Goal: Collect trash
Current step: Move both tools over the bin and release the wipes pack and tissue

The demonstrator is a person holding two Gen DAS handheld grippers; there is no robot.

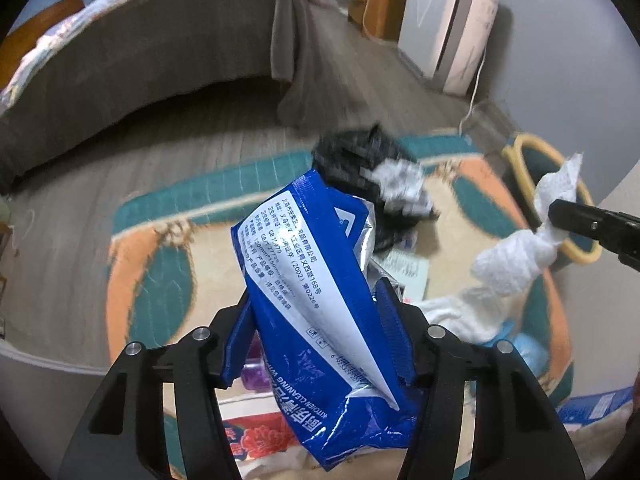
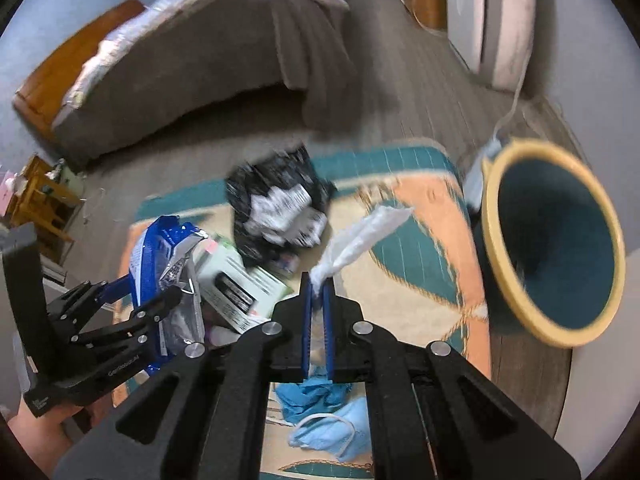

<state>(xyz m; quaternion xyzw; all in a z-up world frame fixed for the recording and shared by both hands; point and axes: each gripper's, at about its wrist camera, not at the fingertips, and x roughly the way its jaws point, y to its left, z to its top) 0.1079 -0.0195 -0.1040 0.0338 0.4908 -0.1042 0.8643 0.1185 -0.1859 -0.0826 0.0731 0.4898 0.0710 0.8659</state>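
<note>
My left gripper [image 1: 316, 300] is shut on a blue wet-wipes packet [image 1: 316, 300] and holds it above the rug; the packet also shows in the right wrist view [image 2: 160, 256]. My right gripper [image 2: 319, 280] is shut on a twisted white tissue [image 2: 360, 232], also visible at the right of the left wrist view [image 1: 520, 248]. A teal bin with a yellow rim [image 2: 552, 240] stands on the floor to the right of the tissue. A black bag with white paper [image 2: 276, 204] lies on the rug ahead.
A patterned rug [image 2: 424, 216] holds a white box [image 2: 236, 284], a blue face mask [image 2: 336, 428] and a red printed packet [image 1: 256, 436]. A bed with a grey cover [image 2: 192, 68] stands at the back, cabinets [image 1: 448, 20] at the far right wall.
</note>
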